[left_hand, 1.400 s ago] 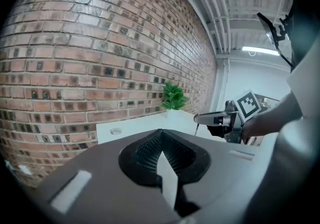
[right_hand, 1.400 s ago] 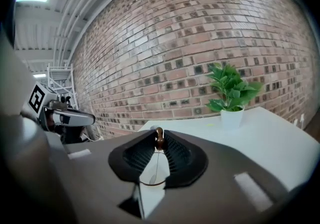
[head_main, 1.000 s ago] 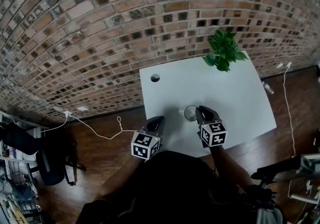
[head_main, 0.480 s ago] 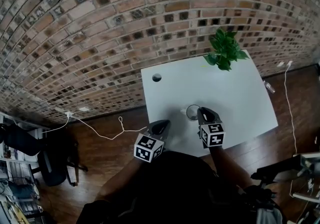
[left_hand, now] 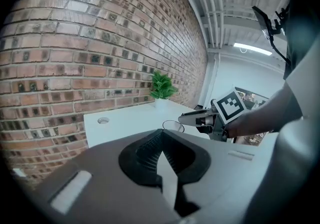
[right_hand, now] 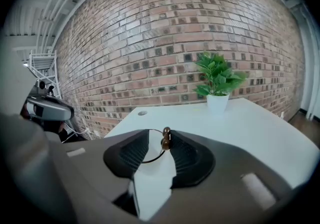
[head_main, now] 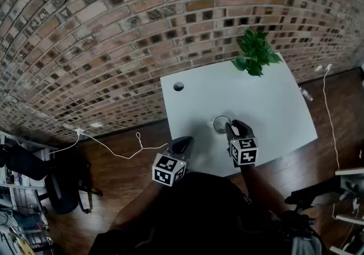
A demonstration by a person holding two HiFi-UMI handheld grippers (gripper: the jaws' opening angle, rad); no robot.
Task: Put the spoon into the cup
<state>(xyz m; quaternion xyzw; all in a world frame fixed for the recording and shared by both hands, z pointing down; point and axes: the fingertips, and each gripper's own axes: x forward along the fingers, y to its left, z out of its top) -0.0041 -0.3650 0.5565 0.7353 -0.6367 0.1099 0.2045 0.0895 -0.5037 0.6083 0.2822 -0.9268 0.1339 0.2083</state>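
Glass cup (head_main: 220, 124) with spoon (right_hand: 165, 139), on a white worktop (head_main: 273, 117).
Nearest, left claw (left_hand: 162, 134): clenched, pads meeting at the tips, nothing between them; it hangs at the worktop's near edge, apart from the cup. Right claw (right_hand: 157, 135): released, its jaws having just been opening, pads pressing on nothing; it sits just this side of the cup. Between those jaws show the cup's thin rim and the spoon's brown beaded end, which stands up at the rim, close beside one pad; whether it touches that pad cannot be told. Beyond: a round cable hole (head_main: 178, 86) near the worktop's far left corner, a potted green plant (head_main: 256, 54) at its far right corner, then a brick wall (head_main: 114, 32).
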